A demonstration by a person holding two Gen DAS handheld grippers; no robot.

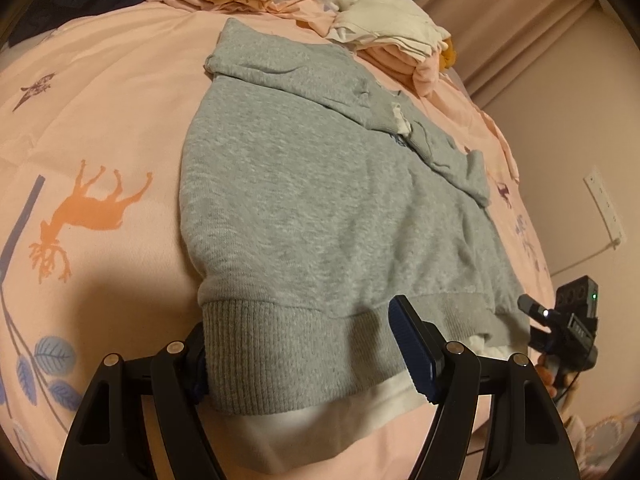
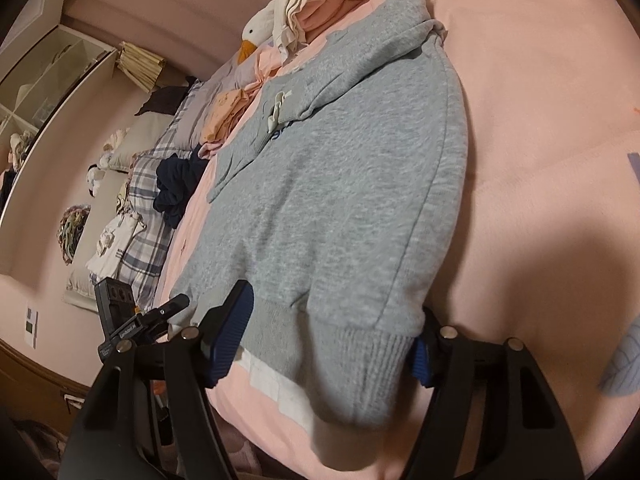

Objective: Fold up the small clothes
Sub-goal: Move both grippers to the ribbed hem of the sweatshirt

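A small grey sweatshirt (image 1: 304, 208) lies flat on the pink bed cover, both sleeves folded across its top, ribbed hem toward me. It also shows in the right wrist view (image 2: 344, 208). My left gripper (image 1: 304, 356) is open, its jaws straddling the left part of the hem, with the ribbed band (image 1: 280, 356) between the fingers. My right gripper (image 2: 328, 340) is open too, straddling the hem's other corner (image 2: 360, 364). Each gripper shows at the edge of the other's view: the right one (image 1: 568, 328) and the left one (image 2: 132, 320).
Stacks of pink, orange and white clothes (image 1: 384, 36) and a plush goose (image 2: 256, 36) lie beyond the sweatshirt. A dark navy garment (image 2: 176, 188) sits beside plaid pillows (image 2: 148, 240). The bed's near edge runs under the grippers. A wall with a socket (image 1: 604, 204) is on the right.
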